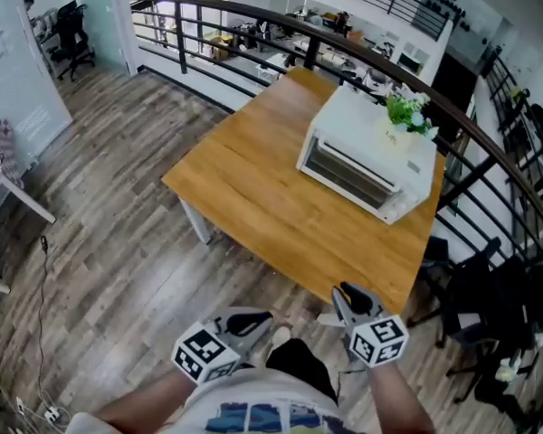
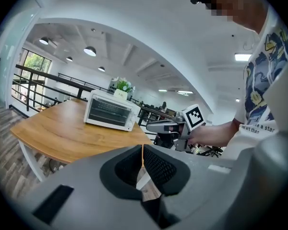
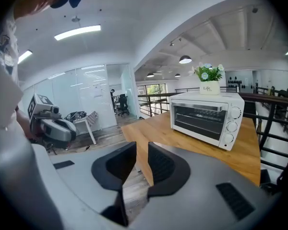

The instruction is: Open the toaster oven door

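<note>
A white toaster oven (image 1: 366,165) stands on the far right part of a wooden table (image 1: 253,188), its glass door (image 1: 344,174) closed and facing me. It also shows as the toaster oven (image 2: 110,111) in the left gripper view and the toaster oven (image 3: 206,116) in the right gripper view. My left gripper (image 1: 256,318) hangs off the table's near edge, well short of the oven, its jaws closed together with nothing in them. My right gripper (image 1: 344,290) is just at the table's near edge, its jaws a little apart and empty.
A small potted plant (image 1: 407,111) sits on the oven's top. A dark railing (image 1: 344,48) curves behind and to the right of the table. Black chairs (image 1: 480,301) stand right of the table, and wood floor (image 1: 118,242) lies to the left.
</note>
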A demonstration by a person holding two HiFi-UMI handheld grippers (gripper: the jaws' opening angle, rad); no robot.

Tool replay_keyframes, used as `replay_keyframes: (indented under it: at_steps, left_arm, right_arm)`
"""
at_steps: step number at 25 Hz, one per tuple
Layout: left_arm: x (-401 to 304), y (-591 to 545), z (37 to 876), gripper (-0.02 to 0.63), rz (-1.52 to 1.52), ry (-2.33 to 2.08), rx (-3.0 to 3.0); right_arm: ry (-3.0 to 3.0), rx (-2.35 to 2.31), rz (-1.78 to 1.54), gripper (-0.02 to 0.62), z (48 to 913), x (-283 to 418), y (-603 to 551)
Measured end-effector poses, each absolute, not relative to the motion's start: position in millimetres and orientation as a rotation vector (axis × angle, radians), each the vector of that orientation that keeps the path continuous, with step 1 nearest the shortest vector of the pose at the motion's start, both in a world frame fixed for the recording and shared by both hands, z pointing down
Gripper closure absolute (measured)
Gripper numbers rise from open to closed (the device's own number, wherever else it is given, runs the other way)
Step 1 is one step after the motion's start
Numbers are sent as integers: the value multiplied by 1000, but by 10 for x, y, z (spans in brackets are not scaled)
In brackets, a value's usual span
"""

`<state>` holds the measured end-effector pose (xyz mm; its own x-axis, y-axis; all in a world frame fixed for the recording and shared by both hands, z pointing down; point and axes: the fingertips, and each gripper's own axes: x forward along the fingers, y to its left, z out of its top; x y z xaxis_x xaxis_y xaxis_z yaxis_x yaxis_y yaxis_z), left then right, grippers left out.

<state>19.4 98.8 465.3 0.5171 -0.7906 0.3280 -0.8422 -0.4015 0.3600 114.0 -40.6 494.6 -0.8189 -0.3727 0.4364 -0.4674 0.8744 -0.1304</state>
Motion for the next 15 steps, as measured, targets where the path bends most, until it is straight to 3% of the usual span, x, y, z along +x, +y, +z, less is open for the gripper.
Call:
replay_keyframes:
  at_steps: [13,15]
  left_arm:
    - [184,-407,4244,600,69,-1346,2315]
    - [173,-572,4230,600,65,-1356,2321]
  right_arm:
    - [-2713,776,316,477,4335,796,-2377]
    - [-2713,792,327,439,4338,747,-2618]
